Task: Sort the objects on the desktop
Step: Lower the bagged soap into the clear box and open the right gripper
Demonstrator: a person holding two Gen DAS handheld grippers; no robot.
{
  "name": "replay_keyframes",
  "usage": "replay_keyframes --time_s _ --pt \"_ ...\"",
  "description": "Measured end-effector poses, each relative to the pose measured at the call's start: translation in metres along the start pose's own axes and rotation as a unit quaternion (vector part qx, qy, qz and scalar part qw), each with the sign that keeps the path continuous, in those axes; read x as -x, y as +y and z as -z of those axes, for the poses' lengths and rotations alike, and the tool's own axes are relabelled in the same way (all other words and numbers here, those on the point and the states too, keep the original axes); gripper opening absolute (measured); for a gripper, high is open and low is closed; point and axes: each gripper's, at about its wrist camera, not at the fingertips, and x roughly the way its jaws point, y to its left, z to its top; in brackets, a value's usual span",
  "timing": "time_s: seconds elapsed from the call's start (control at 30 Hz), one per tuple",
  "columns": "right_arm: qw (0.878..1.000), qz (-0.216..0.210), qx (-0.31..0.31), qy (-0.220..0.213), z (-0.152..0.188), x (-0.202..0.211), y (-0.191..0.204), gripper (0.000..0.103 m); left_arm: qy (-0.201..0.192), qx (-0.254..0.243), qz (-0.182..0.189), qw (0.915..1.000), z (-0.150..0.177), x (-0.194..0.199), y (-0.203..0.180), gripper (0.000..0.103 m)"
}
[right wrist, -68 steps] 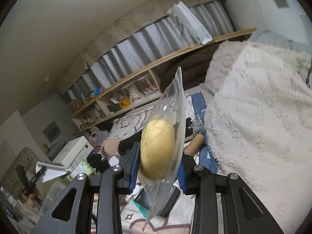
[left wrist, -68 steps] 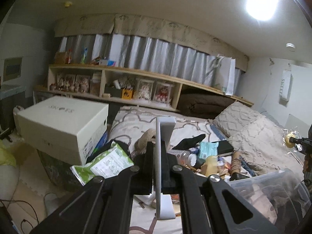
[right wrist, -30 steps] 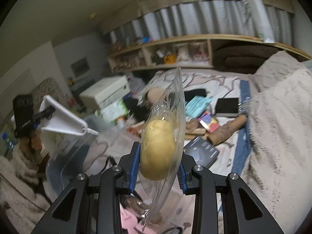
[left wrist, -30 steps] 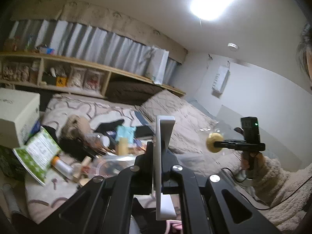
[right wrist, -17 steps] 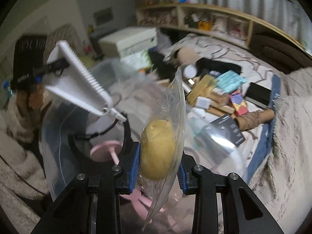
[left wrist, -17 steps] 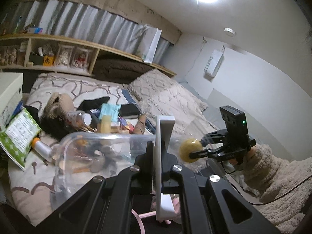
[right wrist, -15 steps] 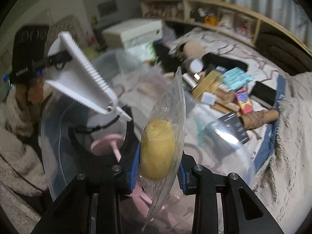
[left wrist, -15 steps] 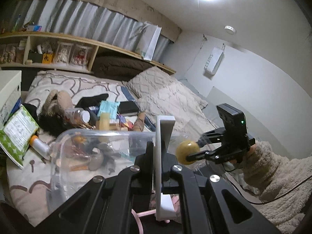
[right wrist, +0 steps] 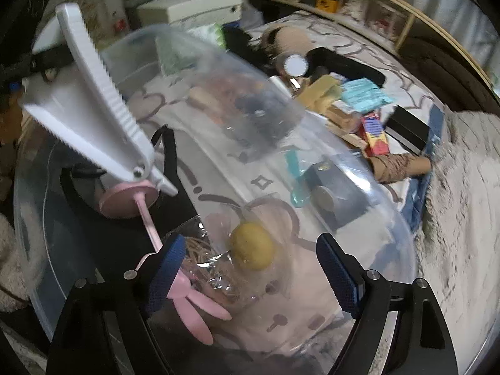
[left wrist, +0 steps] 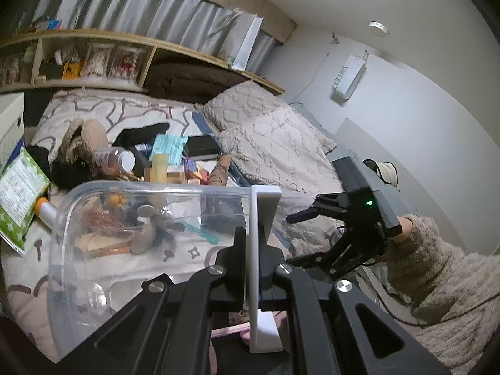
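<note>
From the left wrist, the left gripper (left wrist: 254, 259) clamps a white plastic clip (left wrist: 264, 250) over the clear plastic bin (left wrist: 62, 234), while from the right wrist the right gripper (right wrist: 250, 268) is opening, its yellow bagged ball (right wrist: 252, 246) dropping free into the bin near a pink fan (right wrist: 131, 200), with clutter still heaped on the far bed (right wrist: 343, 47)

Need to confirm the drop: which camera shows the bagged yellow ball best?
The right wrist view: the bagged yellow ball lies in the clear bin, free between the opening right gripper. The left wrist view shows no ball, only the bin and that gripper.
</note>
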Motion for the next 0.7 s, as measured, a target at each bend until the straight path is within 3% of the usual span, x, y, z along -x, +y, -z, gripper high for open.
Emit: replay_keyframes --time_s 0.33,0.57,0.7 --pt "0.996 -0.016 -0.047 -0.073 0.007 0.025 -0.018 0.086 0.073 0.023 0.011 0.9970 -0.013 -0.043 -0.013 0.005" --pt "0.994 -0.029 -0.053 -0.093 0.013 0.026 -0.022 0.086 0.166 0.036 0.035 0.9849 0.005 -0.090 -0.030 0.005" --pt "0.993 -0.032 -0.053 -0.100 0.015 0.027 -0.022 0.086 0.172 0.068 0.031 0.9823 0.014 -0.105 -0.028 0.006"
